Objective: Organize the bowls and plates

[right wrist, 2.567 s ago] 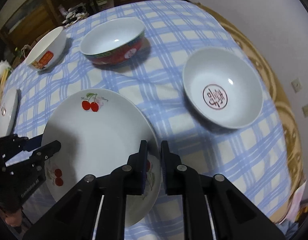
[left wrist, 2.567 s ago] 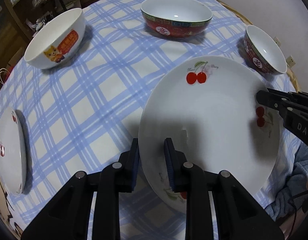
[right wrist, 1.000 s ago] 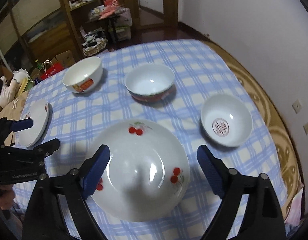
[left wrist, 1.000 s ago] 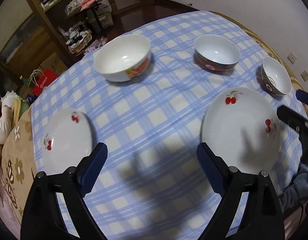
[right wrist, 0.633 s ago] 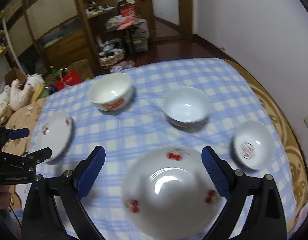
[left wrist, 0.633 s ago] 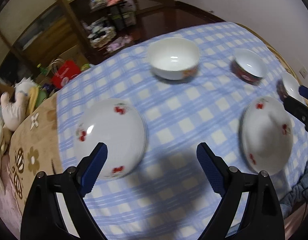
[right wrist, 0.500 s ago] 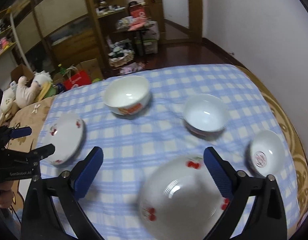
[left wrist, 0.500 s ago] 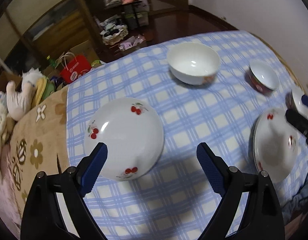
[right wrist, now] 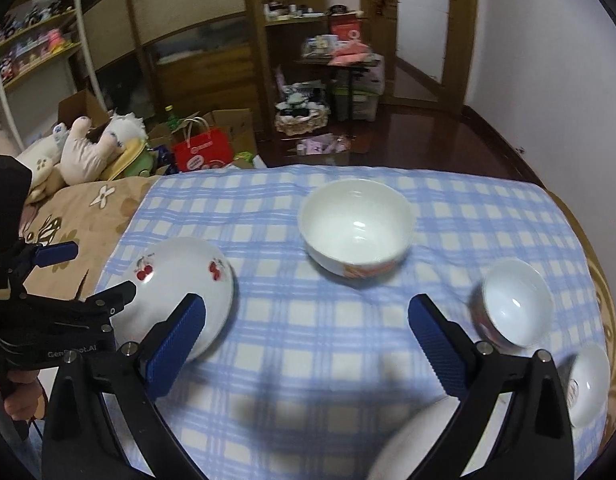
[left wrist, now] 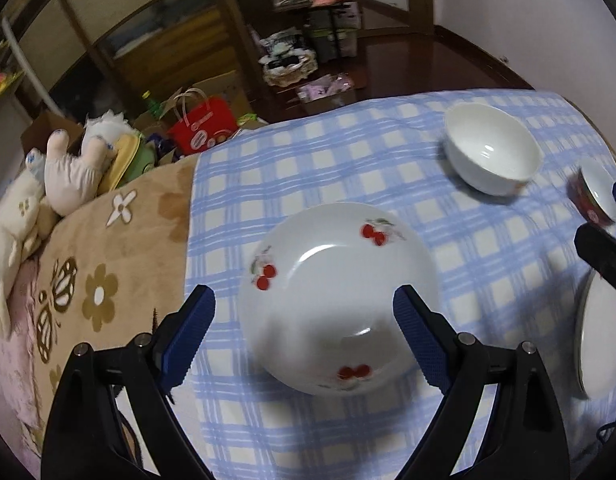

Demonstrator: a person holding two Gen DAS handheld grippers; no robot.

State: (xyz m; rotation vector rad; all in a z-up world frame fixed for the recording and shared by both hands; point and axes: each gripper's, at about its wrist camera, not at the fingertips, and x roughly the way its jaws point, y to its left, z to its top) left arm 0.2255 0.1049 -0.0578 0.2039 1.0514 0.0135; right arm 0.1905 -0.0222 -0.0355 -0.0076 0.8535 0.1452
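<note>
Plates/bowls: all sit on the blue-check tablecloth point(right wrist: 308, 344), none gripped.
Cherry plate point(left wrist: 336, 296): centre of left wrist view, framed between the left gripper's fingers, not touched; lower left in right wrist view point(right wrist: 176, 284).
Second plate point(left wrist: 600, 340): right edge of left view, cut off; only a blurred rim at bottom of right view.
White bowl point(right wrist: 356, 226): upper centre in right view, upright, orange print low on its side; upper right in left view point(left wrist: 492, 152).
Red-sided bowl point(right wrist: 512, 306): right in right view, blurred. Small bowl point(right wrist: 588, 384): lower right, just beside it.
Left gripper point(left wrist: 304, 332): pitched steeply down over the cherry plate, jaws spread wide, blue pads either side of the plate, nothing pinched. Seen from the right view at left edge point(right wrist: 88, 272), a hand point(right wrist: 20, 396) gripping its handle.
Right gripper point(right wrist: 308, 340): tilted down over bare cloth, jaws spread to full width, just been opening further, nothing between them. Its fingers enter the left view at right edge point(left wrist: 604, 248).
Delta vs 2.6 s ago: both grippers were pinching the rim of the second plate; now both are off it.
Delta vs 1 s ago: both views swung across the table; cherry plate went from left edge to centre of left view, second plate slid from centre to bottom of right view.
Background: stuffed toy point(left wrist: 80, 168) and red bag point(left wrist: 200, 124), upper left.
</note>
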